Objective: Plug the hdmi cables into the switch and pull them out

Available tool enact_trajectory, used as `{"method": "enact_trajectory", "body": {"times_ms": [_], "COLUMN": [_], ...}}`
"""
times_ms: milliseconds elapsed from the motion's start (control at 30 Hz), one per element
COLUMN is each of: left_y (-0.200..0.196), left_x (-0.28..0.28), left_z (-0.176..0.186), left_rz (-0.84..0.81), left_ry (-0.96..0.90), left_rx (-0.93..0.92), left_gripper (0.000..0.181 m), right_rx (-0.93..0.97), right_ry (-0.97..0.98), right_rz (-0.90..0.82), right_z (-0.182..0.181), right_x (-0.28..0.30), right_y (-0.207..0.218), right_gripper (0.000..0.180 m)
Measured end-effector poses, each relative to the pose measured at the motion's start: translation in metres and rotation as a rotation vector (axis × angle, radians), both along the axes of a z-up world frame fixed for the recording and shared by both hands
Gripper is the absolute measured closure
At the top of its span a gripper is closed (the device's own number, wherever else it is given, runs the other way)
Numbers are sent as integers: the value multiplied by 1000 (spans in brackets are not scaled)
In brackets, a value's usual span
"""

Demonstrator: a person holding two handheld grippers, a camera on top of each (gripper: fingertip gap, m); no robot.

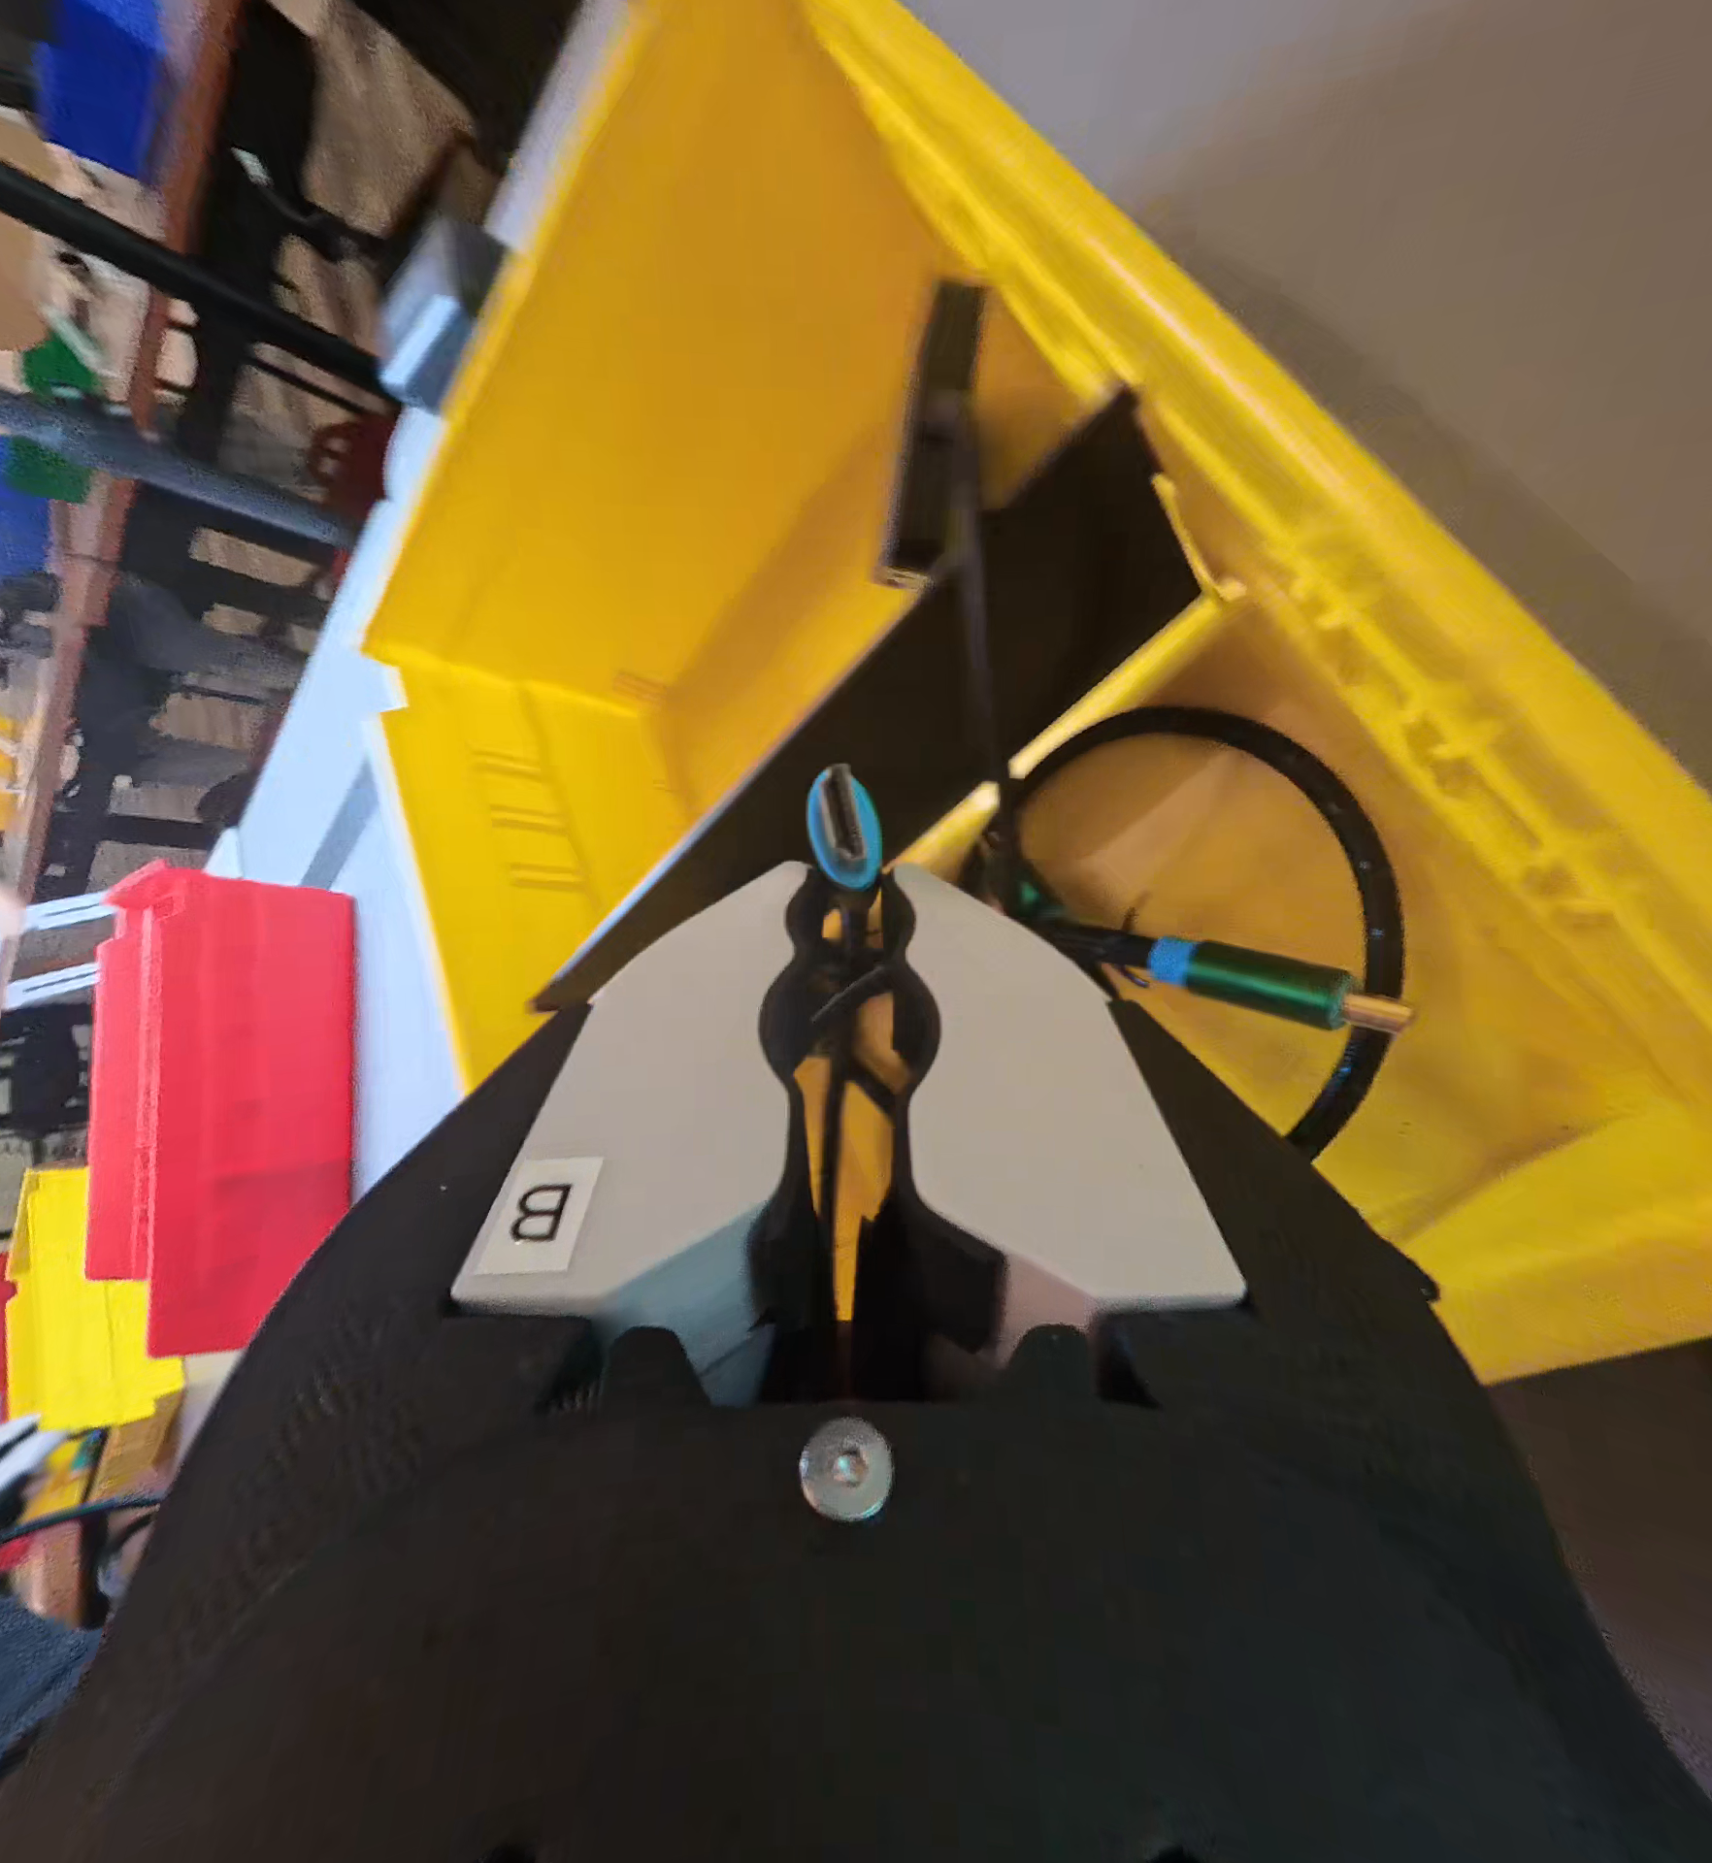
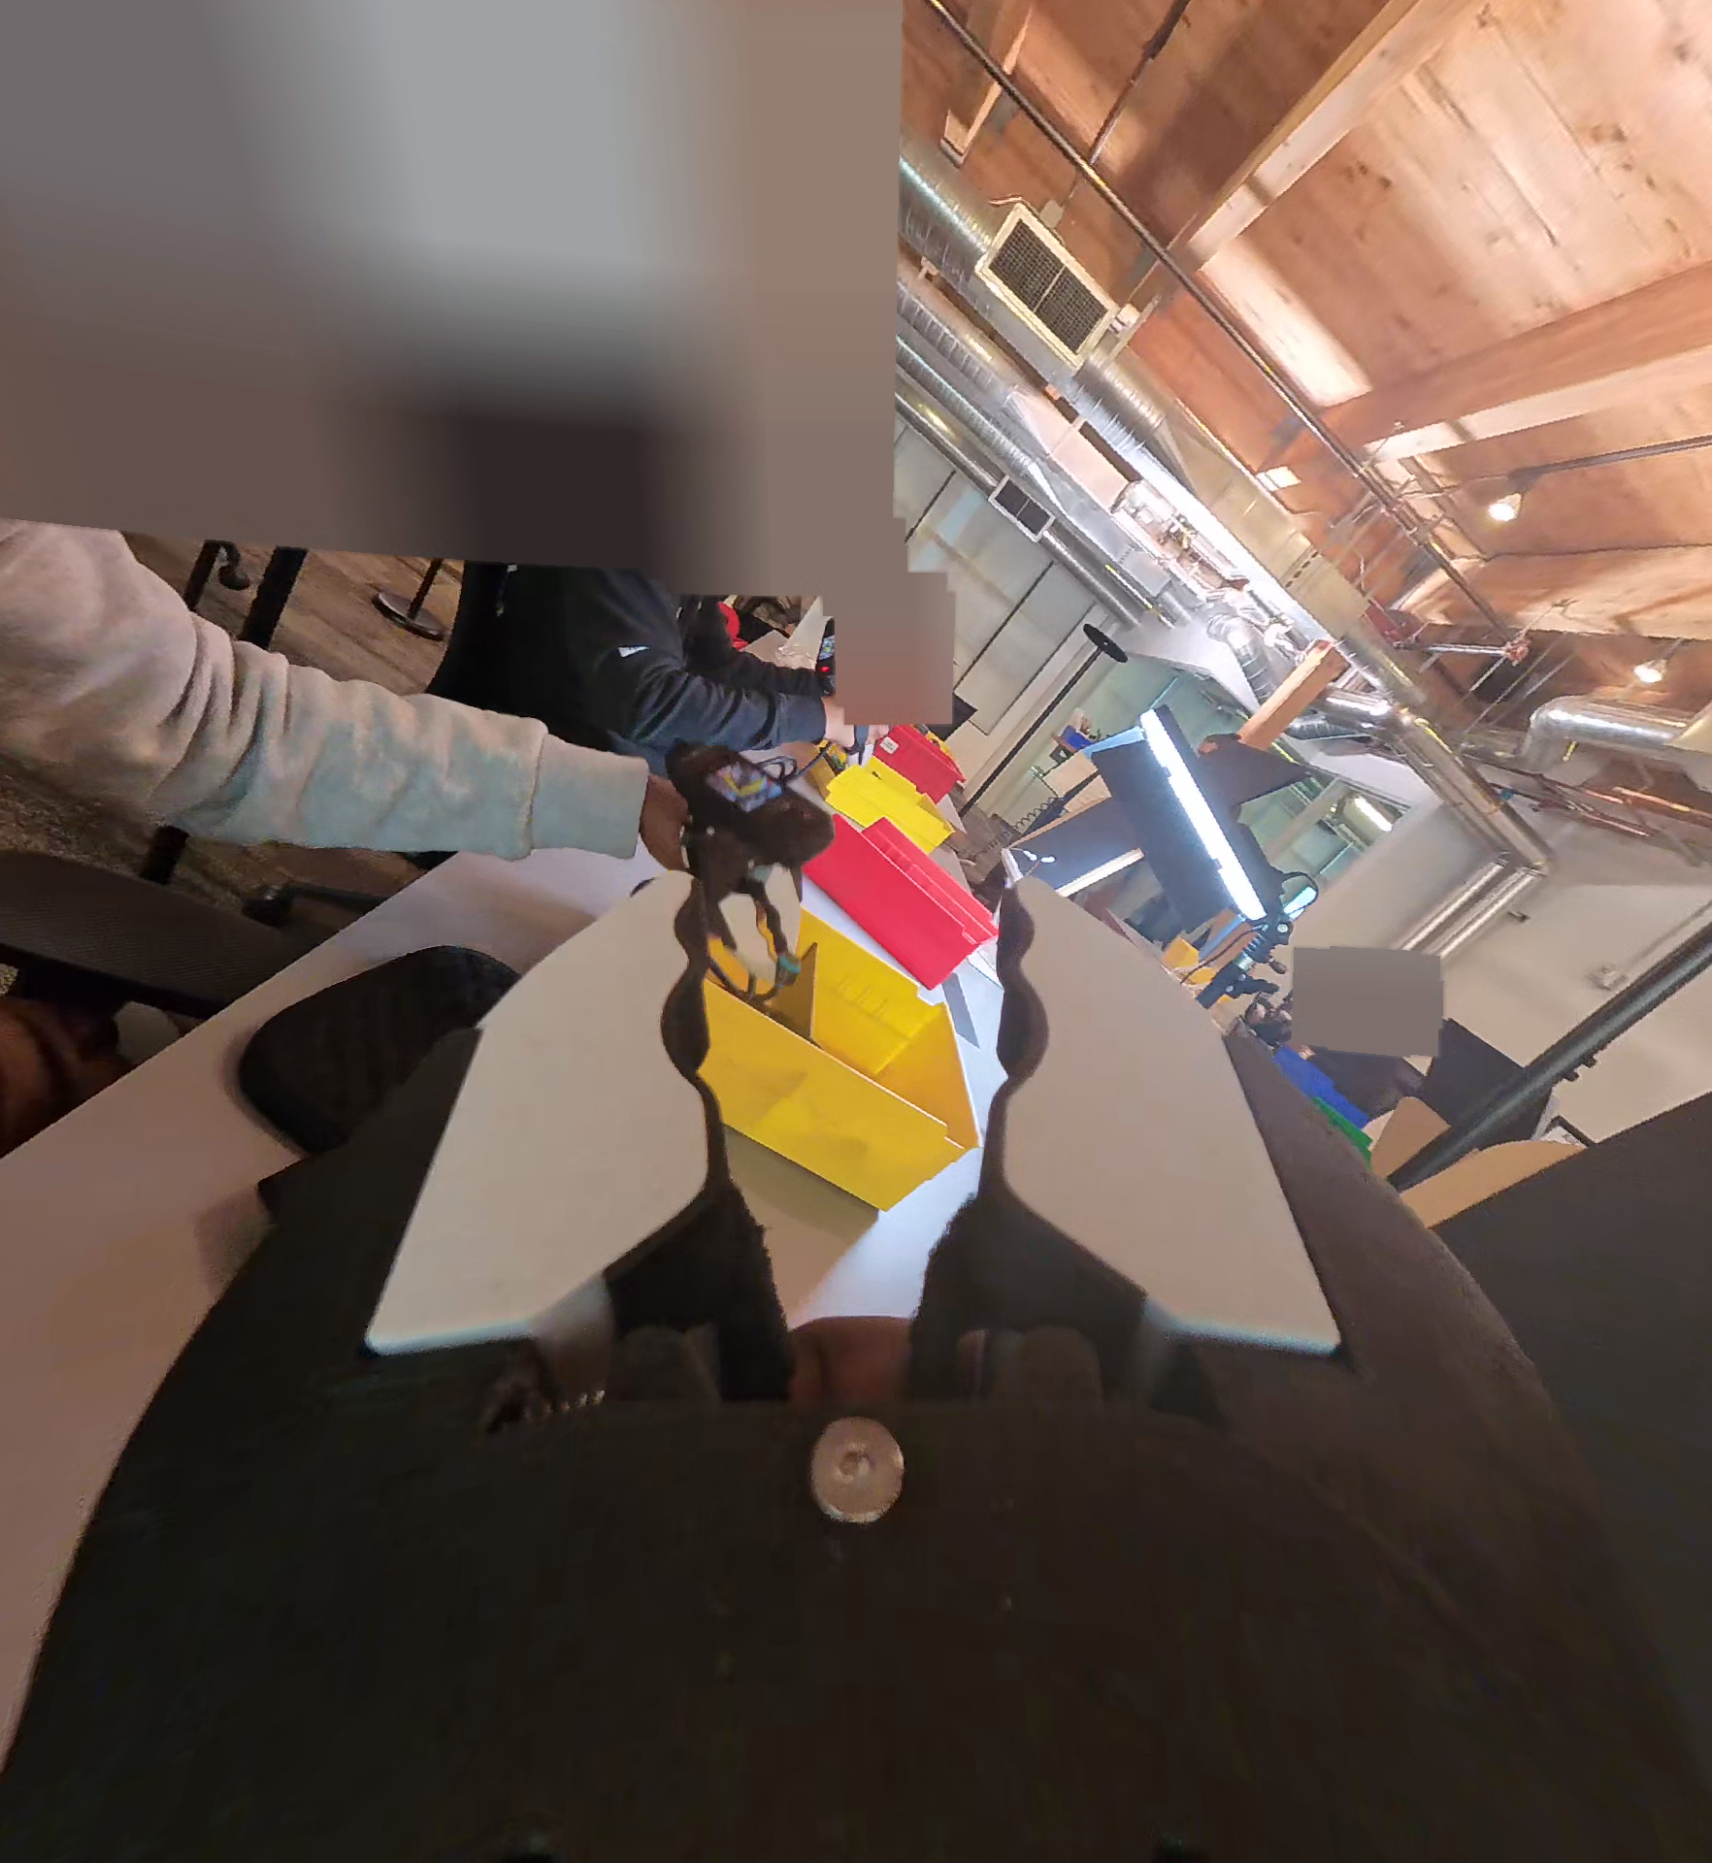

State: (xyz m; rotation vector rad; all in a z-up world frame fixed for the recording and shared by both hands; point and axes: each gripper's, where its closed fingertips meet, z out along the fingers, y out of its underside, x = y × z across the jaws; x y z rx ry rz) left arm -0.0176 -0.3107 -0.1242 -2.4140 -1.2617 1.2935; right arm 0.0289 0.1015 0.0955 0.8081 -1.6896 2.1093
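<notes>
Left wrist view: left gripper point(image 1: 844, 882) is clenched on an HDMI plug point(image 1: 842, 832) with a blue collar, metal tip pointing forward past the fingertips, over the yellow bin point(image 1: 681, 403). Its black cable point(image 1: 837, 1069) runs back between the fingers. Black divider point(image 1: 933, 645) splits the bin. In the far compartment, the HDMI switch point(image 1: 933, 444), a small dark box, leans on edge against the wall; ports too blurred to read. In the right compartment lies a second HDMI plug point(image 1: 1265, 983), green body, blue ring, bare metal tip, its cable coiled point(image 1: 1356, 907) around it. Red bin point(image 1: 227, 1089) left of the yellow one.

Handling, my read: plug is light, rigid, small; the shell is probably slick, so grip across the flat faces behind the metal tip, as now. Cable is stiff enough to torque the plug. Switch looks light and unanchored; likely slides on insertion, needs bracing.

Right wrist view: right gripper point(image 2: 847, 907) is spread wide, nothing between the fingers, held high and well apart from the bin point(image 2: 832, 1109). The left gripper point(image 2: 741, 907) shows far off at the bin, held from a grey sleeve point(image 2: 328, 746). Switch not discernible here.
</notes>
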Motion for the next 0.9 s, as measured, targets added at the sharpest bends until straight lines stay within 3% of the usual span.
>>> {"method": "enact_trajectory", "body": {"times_ms": [200,333,567,633,700,900], "left_y": [-18,-21,-14,0,26,134], "left_x": [13,22,39,45,50,76], "left_z": [93,125,196,209,217,210], "left_rz": [42,37,-40,-107,-202,-477], "left_ry": [358,511,945,1010,1028,1011], "left_rx": [145,162,222,253,333,613], "left_gripper": [171,171,171,172,172,172], "right_rx": [-16,-20,-26,-30,-8,12], "right_ry": [35,52,56,45,3,-98], "right_rz": [-83,-89,-105,-110,-138,-123], "right_z": [3,3,4,5,4,2], "right_x": [-8,-5,-7,-9,-14,-5], "right_y": [-1,-2,-2,-2,-5,-29], "right_gripper": [126,127,127,127,141,149]}}
